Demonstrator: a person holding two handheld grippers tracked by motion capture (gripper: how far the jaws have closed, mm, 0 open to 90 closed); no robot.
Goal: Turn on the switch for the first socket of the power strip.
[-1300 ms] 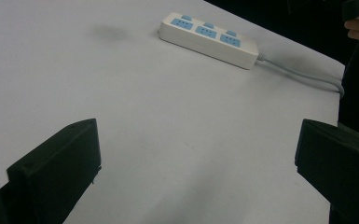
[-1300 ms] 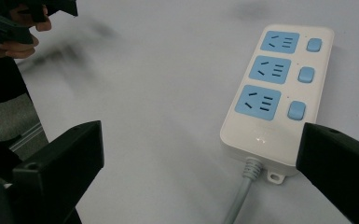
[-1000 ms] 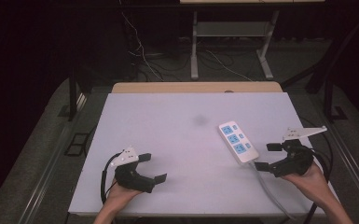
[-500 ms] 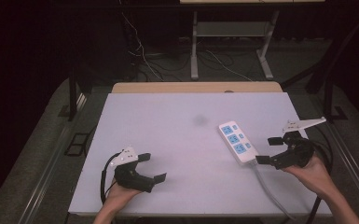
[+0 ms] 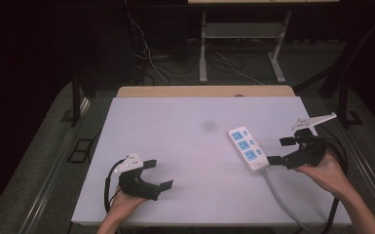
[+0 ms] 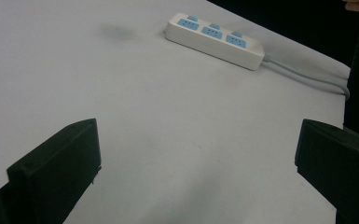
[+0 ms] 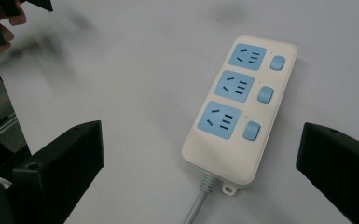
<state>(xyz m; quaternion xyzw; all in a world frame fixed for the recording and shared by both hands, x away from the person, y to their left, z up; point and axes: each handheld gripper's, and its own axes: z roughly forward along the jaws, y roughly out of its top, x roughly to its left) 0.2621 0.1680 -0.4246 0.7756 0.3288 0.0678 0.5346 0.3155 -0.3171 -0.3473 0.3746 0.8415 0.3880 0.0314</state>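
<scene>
my right hand-held gripper (image 5: 280, 150) sits at the right side of the table (image 5: 175, 126), jaws spread wide with nothing between them, pointing toward the power strip (image 5: 246, 148). in the high view the lower jaw tip lies just beside the cable end of the strip; whether it touches the housing cannot be determined. in the right gripper view the two black jaws stand at the left and right lower corners, and the power strip (image 7: 240, 109) lies between them on the table surface, farther out, with its cable end nearest the camera. the strip is a white housing carrying three blue sockets in a row, each with a blue switch beside it. its grey cable (image 5: 280, 197) runs from the near end toward the front edge of the table. my left hand-held gripper (image 5: 156, 173) rests at the front left of the table, well apart from the strip, jaws also spread and holding nothing. in the left gripper view the power strip (image 6: 214, 39) lies far off across the bare white surface, beside a faint dark smudge (image 6: 114, 31).
</scene>
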